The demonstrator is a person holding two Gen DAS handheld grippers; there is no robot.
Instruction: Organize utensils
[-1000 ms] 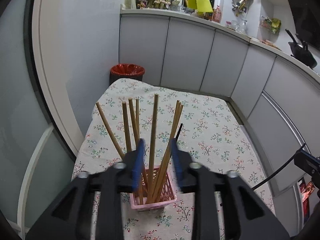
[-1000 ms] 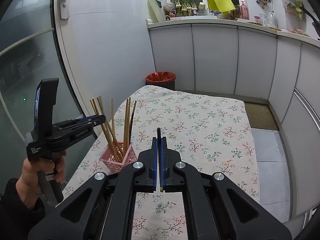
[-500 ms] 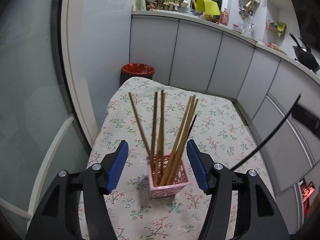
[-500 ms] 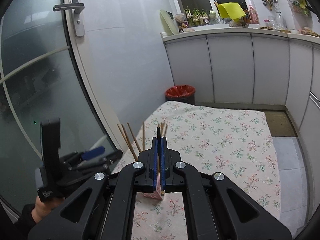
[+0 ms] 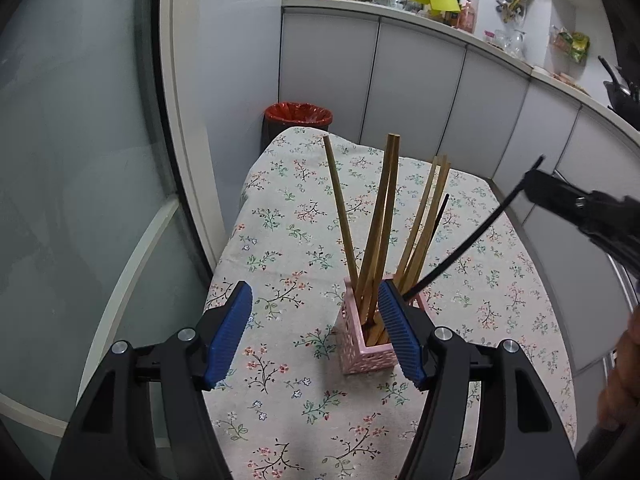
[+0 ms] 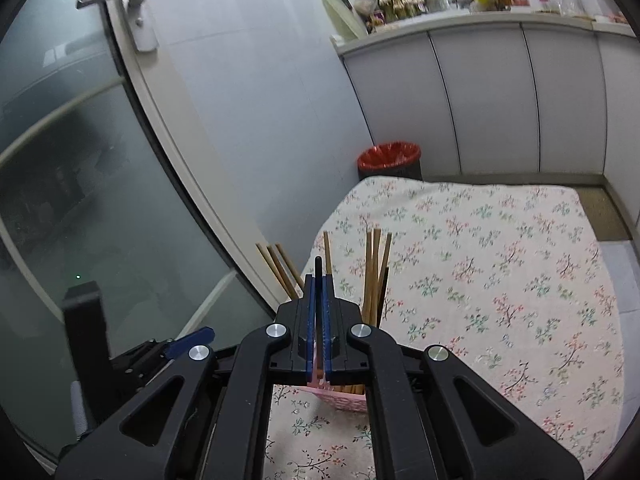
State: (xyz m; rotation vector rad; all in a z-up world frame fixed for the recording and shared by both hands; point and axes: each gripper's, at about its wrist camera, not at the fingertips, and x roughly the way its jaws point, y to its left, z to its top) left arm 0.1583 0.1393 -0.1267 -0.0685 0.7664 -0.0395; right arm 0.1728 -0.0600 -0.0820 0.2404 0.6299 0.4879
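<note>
Left gripper (image 5: 316, 330): blue ribbed pads (image 5: 230, 334) spread wide, nothing between them. The right pad overlaps the near-right corner of the small pink perforated plastic basket (image 5: 362, 350); contact cannot be judged.

Right gripper (image 6: 317, 328): pads pressed together on a thin black chopstick (image 6: 318, 270), whose tip rises just above the fingertips. In the left wrist view this same chopstick (image 5: 472, 240) runs as a long diagonal from the gripper at upper right down-left, its lower end at the basket's right rim.

The basket stands upright on the floral-print tablecloth (image 5: 280, 240), near the left edge of the table, and holds a bundle of brown wooden chopsticks (image 5: 380, 224) fanned upward, tips leaning apart. One more dark stick stands among them.

Open cloth extends to the right and far side of the basket. Left of the table edge lies a frosted glass door (image 6: 80, 160); beyond the far end stand a red-lined waste bin (image 5: 298, 114) and grey cabinets (image 5: 420, 88).

Compared with half a second ago, the left gripper sits further left and the black chopstick's lower end has reached the basket.
</note>
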